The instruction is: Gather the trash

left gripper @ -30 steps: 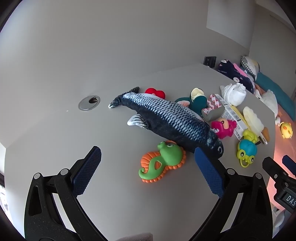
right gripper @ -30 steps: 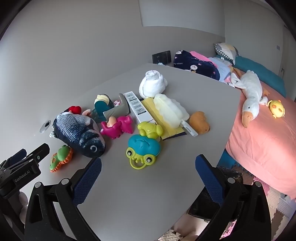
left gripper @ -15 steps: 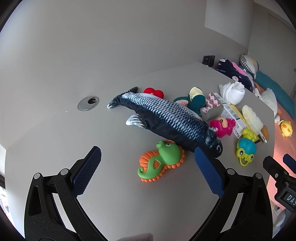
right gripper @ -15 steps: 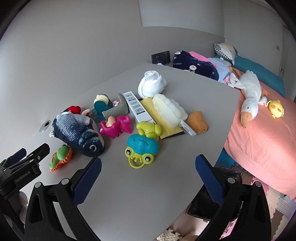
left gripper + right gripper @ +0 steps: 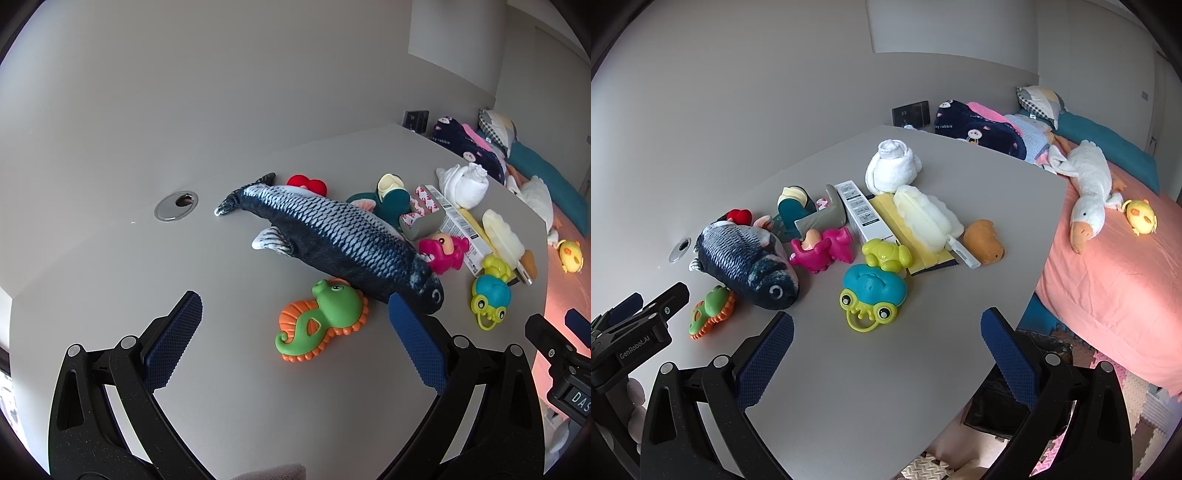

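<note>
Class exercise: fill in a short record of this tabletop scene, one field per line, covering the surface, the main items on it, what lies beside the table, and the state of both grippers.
surface: grey table
largest item: plush fish, lying flat
beside fish head: green and orange seahorse toy
other toys: blue and yellow frog rattle; pink toy
possible trash: white printed box; rolled white cloth
beside table: bed with pink cover, plush goose on it
left gripper: open, empty, above table
right gripper: open, empty
</note>
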